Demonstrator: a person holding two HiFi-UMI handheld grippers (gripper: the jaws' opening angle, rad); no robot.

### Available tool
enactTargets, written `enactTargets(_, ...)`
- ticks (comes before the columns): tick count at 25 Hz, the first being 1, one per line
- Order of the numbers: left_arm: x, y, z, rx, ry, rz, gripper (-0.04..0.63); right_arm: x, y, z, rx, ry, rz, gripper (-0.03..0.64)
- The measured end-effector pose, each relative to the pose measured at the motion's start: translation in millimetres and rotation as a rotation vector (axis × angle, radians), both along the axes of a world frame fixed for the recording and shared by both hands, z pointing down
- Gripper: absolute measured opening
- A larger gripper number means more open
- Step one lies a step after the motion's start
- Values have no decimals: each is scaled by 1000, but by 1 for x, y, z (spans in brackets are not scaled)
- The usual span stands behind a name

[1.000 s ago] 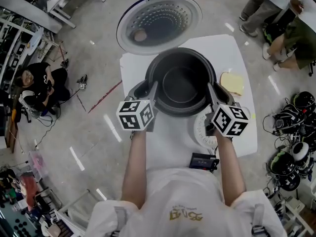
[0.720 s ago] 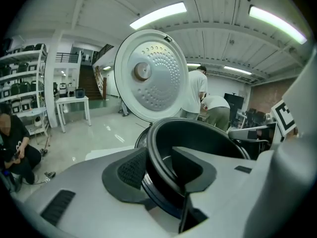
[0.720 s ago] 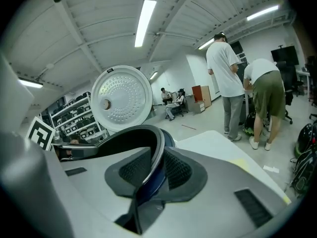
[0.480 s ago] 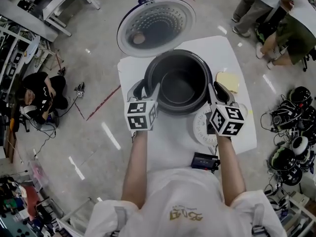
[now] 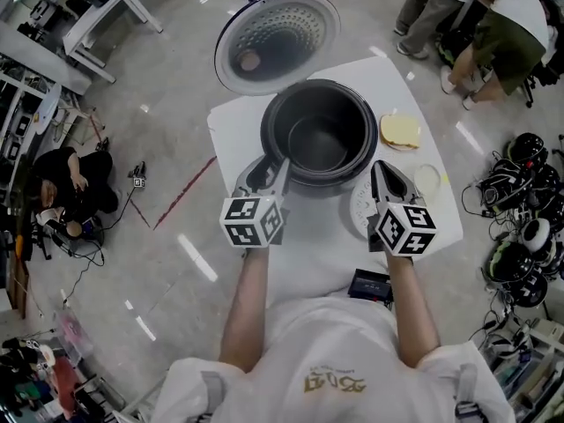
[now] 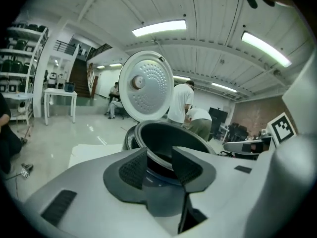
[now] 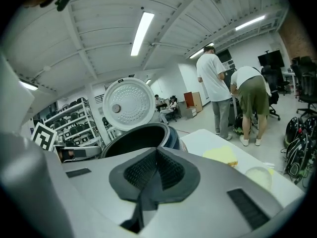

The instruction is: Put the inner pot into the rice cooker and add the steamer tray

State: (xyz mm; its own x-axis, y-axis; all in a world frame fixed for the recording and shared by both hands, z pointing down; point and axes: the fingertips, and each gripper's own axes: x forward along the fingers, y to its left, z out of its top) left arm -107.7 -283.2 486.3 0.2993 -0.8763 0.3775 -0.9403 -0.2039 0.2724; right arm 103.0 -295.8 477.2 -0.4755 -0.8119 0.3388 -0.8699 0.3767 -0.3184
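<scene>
Now both grippers sit back from the pot rim they flanked a second ago, drawn toward the person. The dark, smooth, round metal inner pot (image 5: 319,144) is seated in the navy-bodied rice cooker (image 7: 173,137) on the white tabletop (image 5: 238,126), with the dimpled, perforated round lid (image 5: 278,38) tipped open behind it. Left gripper (image 5: 267,173): jaws part-way apart, just been closing, with nothing between the ribbed pads. Right gripper (image 5: 381,171): jaws just closed together, empty. Judgement: pot placement looks done and released; the tray step remains. The flat white round perforated steamer tray (image 5: 358,211) lies on the table just beside the cooker, partly under the right gripper. It looks rigid and thin, so an edge pinch seems likely.
</scene>
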Motion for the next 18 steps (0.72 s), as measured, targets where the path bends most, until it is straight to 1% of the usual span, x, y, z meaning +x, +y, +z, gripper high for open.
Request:
enactTargets(4, 14, 28, 4, 1, 28, 56, 146, -5, 31, 4, -5, -19, 2, 11)
enactTargets(9, 23, 64, -1, 23, 128, 103, 86, -16, 69, 2, -16, -87, -7, 11)
enactTargets(11, 24, 77, -3, 32, 134, 118, 73, -21, 83, -1, 0, -67, -7, 11)
enactTargets(14, 29, 94, -7, 55, 123, 139, 24, -21, 103, -4, 19, -37, 9, 11)
enactTargets(18, 38, 110, -9, 59, 105, 175, 15, -19, 125, -4, 26, -22, 37, 11)
